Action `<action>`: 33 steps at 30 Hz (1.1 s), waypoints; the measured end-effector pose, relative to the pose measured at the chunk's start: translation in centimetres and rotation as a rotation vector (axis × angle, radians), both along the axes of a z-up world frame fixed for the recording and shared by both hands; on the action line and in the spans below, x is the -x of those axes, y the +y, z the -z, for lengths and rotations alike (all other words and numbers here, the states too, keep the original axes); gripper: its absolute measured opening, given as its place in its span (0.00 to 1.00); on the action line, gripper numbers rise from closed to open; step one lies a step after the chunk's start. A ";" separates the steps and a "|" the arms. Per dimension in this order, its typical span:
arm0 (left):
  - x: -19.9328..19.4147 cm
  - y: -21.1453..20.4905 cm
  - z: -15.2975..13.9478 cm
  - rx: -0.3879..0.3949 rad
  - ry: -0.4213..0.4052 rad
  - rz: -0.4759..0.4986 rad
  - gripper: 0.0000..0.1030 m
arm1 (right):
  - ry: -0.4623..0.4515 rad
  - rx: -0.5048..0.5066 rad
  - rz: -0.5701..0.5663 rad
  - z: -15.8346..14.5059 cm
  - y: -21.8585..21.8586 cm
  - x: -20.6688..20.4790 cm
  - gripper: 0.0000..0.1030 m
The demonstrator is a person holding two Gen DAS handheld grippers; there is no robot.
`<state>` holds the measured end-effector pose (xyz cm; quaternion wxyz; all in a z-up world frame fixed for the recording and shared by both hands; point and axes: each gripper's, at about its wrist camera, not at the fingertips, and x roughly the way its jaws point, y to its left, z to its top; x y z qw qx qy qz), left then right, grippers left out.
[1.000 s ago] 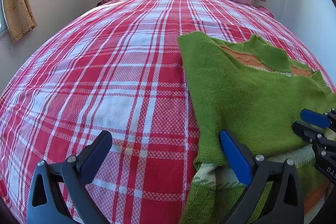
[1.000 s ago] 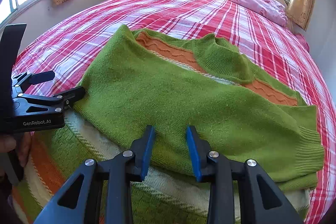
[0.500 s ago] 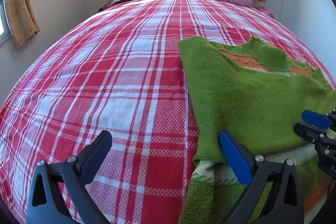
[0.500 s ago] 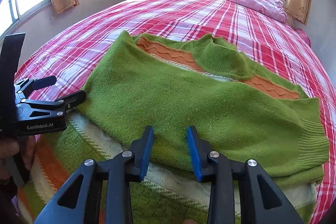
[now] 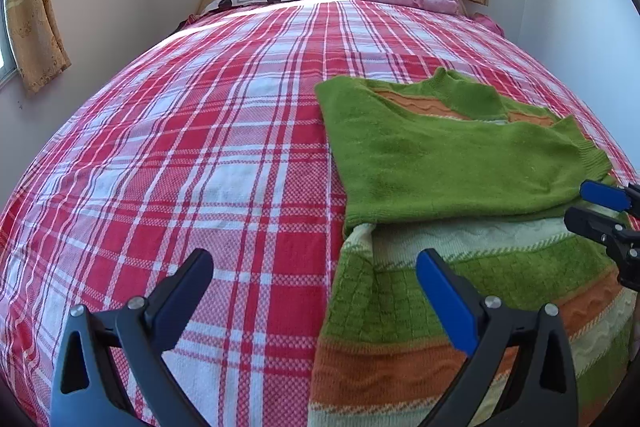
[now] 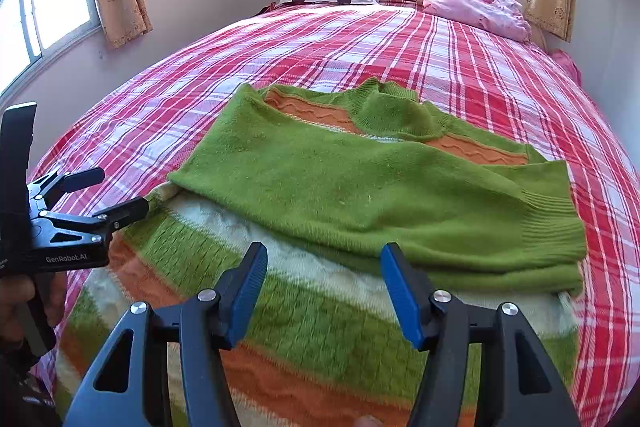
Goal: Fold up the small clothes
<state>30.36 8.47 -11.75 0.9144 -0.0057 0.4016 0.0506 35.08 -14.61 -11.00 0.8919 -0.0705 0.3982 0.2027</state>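
From our left wrist, the left gripper (image 5: 316,283) stands wide apart, empty, over the red-and-white plaid bedspread (image 5: 200,155); the green, orange-striped knitted sweater (image 5: 448,163) lies right, broad bare bedspread left. From our right wrist, the right gripper (image 6: 324,287) is opening above the sweater's lower half, gripping nothing.

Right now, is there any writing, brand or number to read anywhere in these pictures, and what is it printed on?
"GenRobot.AI": white letters on the black body of the left gripper, seen from the right wrist view.
A few more small white letters sit at that body's left edge, cut off and too small to read.
The sweater, bedspread and pillows show patterns only, no words.
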 end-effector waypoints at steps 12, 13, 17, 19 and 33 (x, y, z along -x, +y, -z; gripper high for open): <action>4.5 0.0 -0.8 0.002 -0.027 0.012 1.00 | 0.016 -0.004 0.004 0.1 -1.3 5.1 0.59; 4.8 0.1 -0.8 0.001 -0.024 0.012 1.00 | 0.016 -0.006 0.003 0.1 -1.4 5.4 0.59; 6.2 0.3 -0.7 0.009 -0.022 0.012 1.00 | 0.015 -0.007 -0.002 0.2 -1.7 7.0 0.59; 7.0 0.3 -0.7 0.009 -0.023 0.014 1.00 | 0.020 -0.008 0.001 0.4 -1.9 7.8 0.59; 11.5 -0.1 0.0 0.007 0.011 0.051 1.00 | 0.050 0.008 0.035 1.8 -4.4 12.1 0.59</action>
